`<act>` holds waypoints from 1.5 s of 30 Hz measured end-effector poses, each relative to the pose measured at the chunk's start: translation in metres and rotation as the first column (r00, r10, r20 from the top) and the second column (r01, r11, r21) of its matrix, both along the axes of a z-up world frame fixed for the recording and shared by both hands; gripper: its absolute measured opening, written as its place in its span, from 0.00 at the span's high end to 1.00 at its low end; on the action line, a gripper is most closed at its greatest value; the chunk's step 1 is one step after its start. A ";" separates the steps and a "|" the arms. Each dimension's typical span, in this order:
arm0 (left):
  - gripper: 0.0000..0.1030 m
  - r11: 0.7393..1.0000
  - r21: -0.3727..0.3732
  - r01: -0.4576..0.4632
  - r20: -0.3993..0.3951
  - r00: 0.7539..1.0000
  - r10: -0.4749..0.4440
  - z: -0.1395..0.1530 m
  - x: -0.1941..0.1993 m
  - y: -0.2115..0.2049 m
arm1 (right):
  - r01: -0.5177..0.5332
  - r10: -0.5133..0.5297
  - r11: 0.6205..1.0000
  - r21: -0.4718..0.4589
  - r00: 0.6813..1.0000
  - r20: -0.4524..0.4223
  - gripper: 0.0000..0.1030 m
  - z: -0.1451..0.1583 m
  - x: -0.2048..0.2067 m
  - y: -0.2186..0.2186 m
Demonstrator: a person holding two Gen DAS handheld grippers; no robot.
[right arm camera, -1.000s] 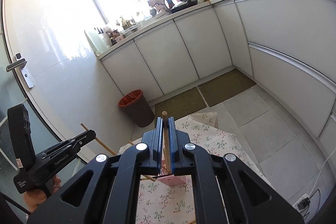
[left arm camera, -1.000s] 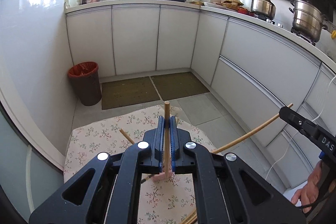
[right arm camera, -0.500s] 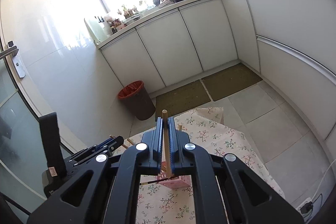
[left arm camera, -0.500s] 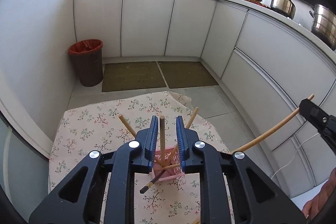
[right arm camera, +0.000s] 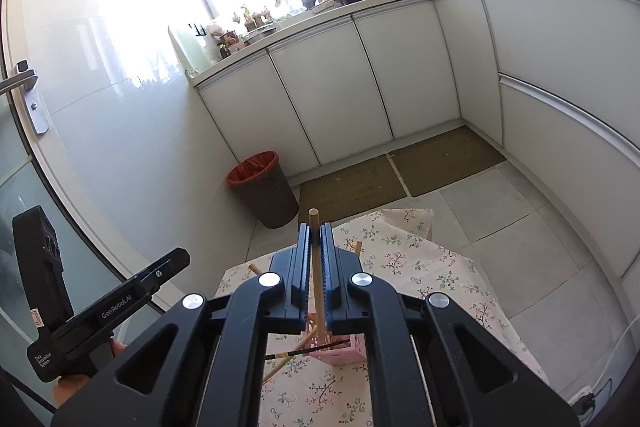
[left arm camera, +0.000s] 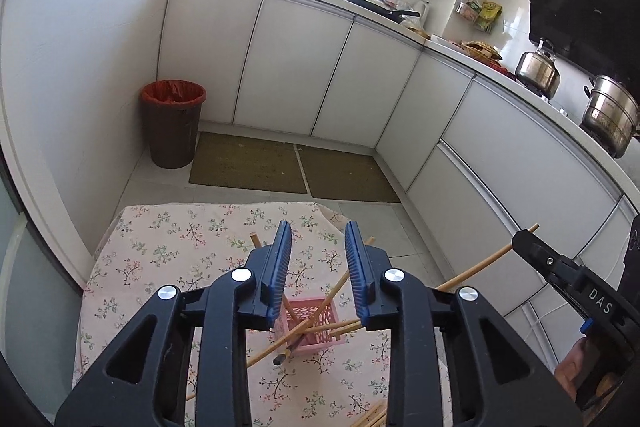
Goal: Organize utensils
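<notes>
Our left gripper (left arm camera: 318, 259) is opening its jaws, and nothing sits between the two blue pads (left arm camera: 280, 263). We see only air and the table below through the gap. Our right gripper (right arm camera: 316, 267) is squeezed tight on one wooden chopstick (right arm camera: 316, 267). The stick stands almost straight up between its jaws, with its round top (right arm camera: 314, 213) poking out above them. Just under both grippers sits a small pink basket (left arm camera: 316, 323) with little holes in its sides. A few wooden chopsticks (left arm camera: 340, 287) lean out of the basket in different ways, and a dark thin stick (left arm camera: 286, 355) sticks out low on its side. More chopsticks (left arm camera: 370, 419) lie flat on the table near the bottom edge of the left view. The basket stands on a tablecloth (left arm camera: 168, 247) with small flowers on it. In the left view we can see the right gripper off to the right side, with its long chopstick reaching toward the basket. Past the table are grey floor tiles, two brown mats (left arm camera: 248, 163), and a brown bin (left arm camera: 172, 125) with a red bag. White cupboards (left arm camera: 296, 67) run around the room, and shiny pots (left arm camera: 610, 115) sit on the counter.
</notes>
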State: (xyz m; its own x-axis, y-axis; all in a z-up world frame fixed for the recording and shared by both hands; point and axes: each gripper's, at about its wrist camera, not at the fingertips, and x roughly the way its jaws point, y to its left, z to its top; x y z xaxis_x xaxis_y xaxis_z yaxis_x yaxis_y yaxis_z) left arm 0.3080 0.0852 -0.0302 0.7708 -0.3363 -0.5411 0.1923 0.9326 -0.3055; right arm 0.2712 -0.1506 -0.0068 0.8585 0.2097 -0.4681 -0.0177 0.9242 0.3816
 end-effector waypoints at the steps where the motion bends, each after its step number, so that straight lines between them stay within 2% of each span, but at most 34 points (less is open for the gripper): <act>1: 0.73 1.000 -0.001 -0.004 -0.002 1.000 0.004 0.000 -0.001 0.003 | -0.001 0.001 1.000 0.000 1.000 0.001 0.95 0.001 0.000 0.000; 4: 0.68 1.000 0.004 -0.025 -0.019 1.000 0.025 0.000 -0.002 0.013 | 0.001 -0.001 1.000 0.007 1.000 0.007 0.95 0.005 -0.002 -0.001; 6: 0.58 0.999 0.018 -0.048 -0.051 0.997 0.049 -0.005 0.000 0.021 | 0.002 -0.002 1.000 0.010 1.000 0.012 0.95 0.007 -0.003 -0.002; 7: 0.54 0.998 0.040 -0.055 -0.093 0.994 0.059 -0.012 0.004 0.025 | 0.002 -0.002 1.000 0.010 1.000 0.015 0.95 0.008 -0.004 -0.003; 8: 0.46 0.996 0.070 -0.055 -0.146 0.987 0.065 -0.021 0.009 0.028 | 0.001 -0.001 1.000 0.010 1.000 0.015 0.95 0.009 -0.004 -0.003; 9: 0.44 0.992 0.110 -0.060 -0.205 0.975 0.081 -0.034 0.015 0.031 | 0.000 0.000 1.000 0.011 1.000 0.016 0.95 0.009 -0.004 -0.003; 11: 0.43 0.982 0.177 -0.065 -0.298 0.947 0.117 -0.060 0.024 0.039 | -0.003 0.003 1.000 0.012 1.000 0.017 0.95 0.011 -0.006 -0.003; 14: 0.43 0.967 0.253 0.040 -0.483 0.871 0.090 -0.117 0.045 0.044 | -0.007 0.007 1.000 0.019 1.000 0.022 0.95 0.013 -0.009 -0.004; 16: 0.43 0.938 0.320 0.135 -0.568 0.819 0.076 -0.155 0.057 0.037 | -0.012 0.012 1.000 0.028 1.000 0.027 0.95 0.015 -0.011 -0.004; 19: 0.43 0.899 0.354 0.258 -0.643 0.765 0.033 -0.200 0.070 0.025 | -0.017 0.015 0.999 0.041 0.999 0.036 0.95 0.016 -0.015 -0.005; 23: 0.43 0.858 0.378 0.347 -0.670 0.742 -0.005 -0.238 0.082 0.015 | -0.017 0.015 0.998 0.054 0.999 0.032 0.95 0.016 -0.014 -0.007; 26: 0.44 0.841 0.417 0.345 -0.657 0.754 0.016 -0.255 0.096 0.010 | -0.012 0.011 0.998 0.068 1.000 0.017 0.95 0.013 -0.010 -0.010; 28: 0.52 0.849 0.403 0.342 -0.671 0.741 0.019 -0.267 0.102 0.012 | -0.010 0.010 0.997 0.077 1.000 0.002 0.95 0.011 -0.006 -0.012; 30: 0.68 0.856 0.375 0.355 -0.694 0.720 0.006 -0.279 0.104 0.013 | -0.006 0.007 0.997 0.079 1.000 -0.005 0.95 0.008 -0.003 -0.012; 31: 0.69 0.862 0.365 0.351 -0.684 0.729 -0.007 -0.281 0.102 0.014 | -0.004 0.005 0.997 0.078 1.000 -0.007 0.95 0.007 -0.003 -0.012; 32: 0.78 0.867 0.358 0.348 -0.671 0.742 -0.021 -0.280 0.101 0.015 | -0.004 0.004 0.997 0.080 1.000 -0.010 0.95 0.006 -0.002 -0.012; 33: 0.86 0.878 0.338 0.338 -0.669 0.742 -0.028 -0.279 0.100 0.019 | -0.004 0.005 0.997 0.083 1.000 -0.014 0.95 0.005 -0.002 -0.012; 35: 0.93 0.898 0.323 0.299 -0.670 0.742 -0.006 -0.275 0.097 0.030 | -0.004 0.006 0.996 0.087 1.000 -0.023 0.95 0.003 -0.002 -0.011; 36: 0.93 0.906 0.315 0.282 -0.668 0.745 0.001 -0.272 0.094 0.036 | -0.005 0.008 0.996 0.087 1.000 -0.025 0.95 0.004 -0.003 -0.011; 37: 0.94 0.922 0.292 0.256 -0.652 0.758 -0.004 -0.263 0.086 0.046 | -0.008 0.010 0.996 0.084 1.000 -0.023 0.95 0.005 -0.004 -0.010; 40: 0.94 0.930 0.299 0.215 -0.585 0.811 0.001 -0.224 0.060 0.066 | -0.011 0.012 0.997 0.070 1.000 -0.010 0.95 0.011 -0.007 -0.009; 42: 0.94 0.944 0.277 0.177 -0.513 0.859 -0.010 -0.181 0.035 0.079 | -0.018 0.018 0.997 0.073 1.000 -0.002 0.95 0.015 -0.009 -0.009; 45: 0.94 0.946 0.298 0.130 -0.394 0.919 -0.002 -0.118 0.004 0.080 | -0.026 0.025 0.997 0.073 1.000 0.014 0.95 0.023 -0.014 -0.006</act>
State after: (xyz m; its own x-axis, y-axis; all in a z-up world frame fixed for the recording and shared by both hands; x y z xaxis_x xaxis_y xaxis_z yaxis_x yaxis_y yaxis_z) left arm 0.3123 0.1647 -0.1478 0.4632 -0.1439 -0.8745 0.1842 0.9808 -0.0639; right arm 0.2569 -0.1562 0.0167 0.8582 0.2648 -0.4396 -0.0464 0.8931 0.4474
